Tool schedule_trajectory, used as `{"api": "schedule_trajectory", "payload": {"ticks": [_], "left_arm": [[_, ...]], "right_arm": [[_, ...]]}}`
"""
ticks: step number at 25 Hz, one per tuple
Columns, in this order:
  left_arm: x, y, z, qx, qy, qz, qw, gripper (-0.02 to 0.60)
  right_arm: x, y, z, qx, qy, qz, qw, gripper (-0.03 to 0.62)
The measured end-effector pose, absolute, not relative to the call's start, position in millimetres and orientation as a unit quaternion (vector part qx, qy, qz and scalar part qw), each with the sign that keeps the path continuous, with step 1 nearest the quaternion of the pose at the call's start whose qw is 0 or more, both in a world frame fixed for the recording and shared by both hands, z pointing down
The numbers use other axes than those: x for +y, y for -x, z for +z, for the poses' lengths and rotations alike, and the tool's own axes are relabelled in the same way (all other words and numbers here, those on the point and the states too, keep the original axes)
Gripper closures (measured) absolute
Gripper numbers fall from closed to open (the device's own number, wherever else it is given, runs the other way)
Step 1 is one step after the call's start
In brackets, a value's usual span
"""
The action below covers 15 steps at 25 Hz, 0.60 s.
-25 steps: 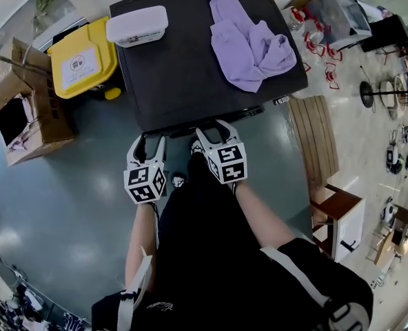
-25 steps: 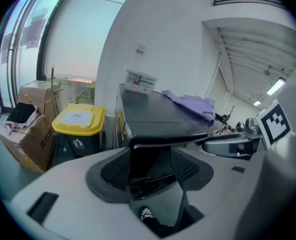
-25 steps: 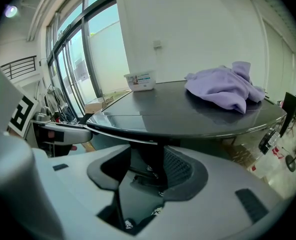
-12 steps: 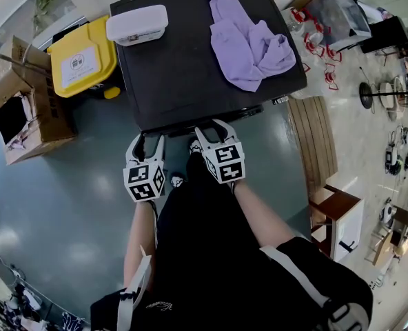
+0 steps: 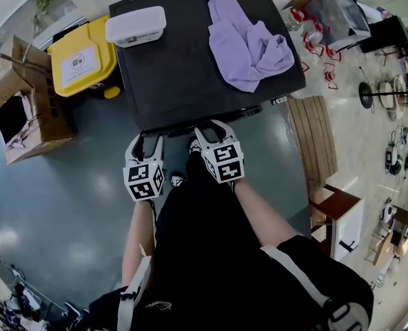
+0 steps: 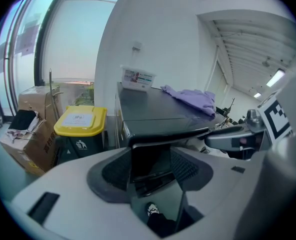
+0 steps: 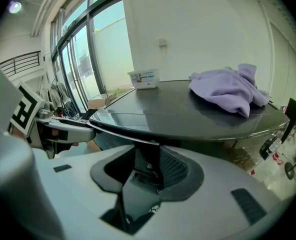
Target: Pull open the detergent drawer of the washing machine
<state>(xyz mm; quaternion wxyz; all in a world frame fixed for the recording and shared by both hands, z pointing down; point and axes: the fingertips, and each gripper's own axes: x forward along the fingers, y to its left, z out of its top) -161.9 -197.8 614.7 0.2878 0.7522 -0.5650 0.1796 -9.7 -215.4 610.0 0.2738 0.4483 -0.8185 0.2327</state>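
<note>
your left gripper (image 5: 147,141) and your right gripper (image 5: 212,127) both have their tips at the front edge of the black washer (image 5: 176,81). they are side by side, near each other but not touching. from your head you see only the washer's top. its front is tucked under that edge.

the drawer (image 6: 149,161) is in that dark front, just under the top's edge, near the washer's left end. in the left gripper view it looks like a dark square panel right between the left jaws. it looks shut. the left jaws are apart, one on each side of the panel. i cannot tell if the pads (image 6: 115,171) touch it.

the right jaws are closing. in the right gripper view a dark bit (image 7: 149,159) of the front stands up between them. it is right by one pad (image 7: 174,166), and there is a gap at the other, so they are not squeezing it.

on top of the washer lies a purple cloth (image 5: 249,47), toward the back right. a white box (image 5: 136,26) sits at the back left corner, well apart from the cloth. a yellow bin (image 5: 83,57) stands just beside the washer on the left. an open cardboard box (image 5: 18,102) is further left.
</note>
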Motion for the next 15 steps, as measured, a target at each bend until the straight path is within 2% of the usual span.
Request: {"api": "schedule_trajectory", "payload": {"ticks": [15], "left_arm": [[-196.2, 162.3, 615.7, -0.561, -0.753, 0.192, 0.286, 0.341]], "right_arm": [[-213.3, 9.5, 609.5, -0.817, -0.450, 0.229, 0.278, 0.451]]}}
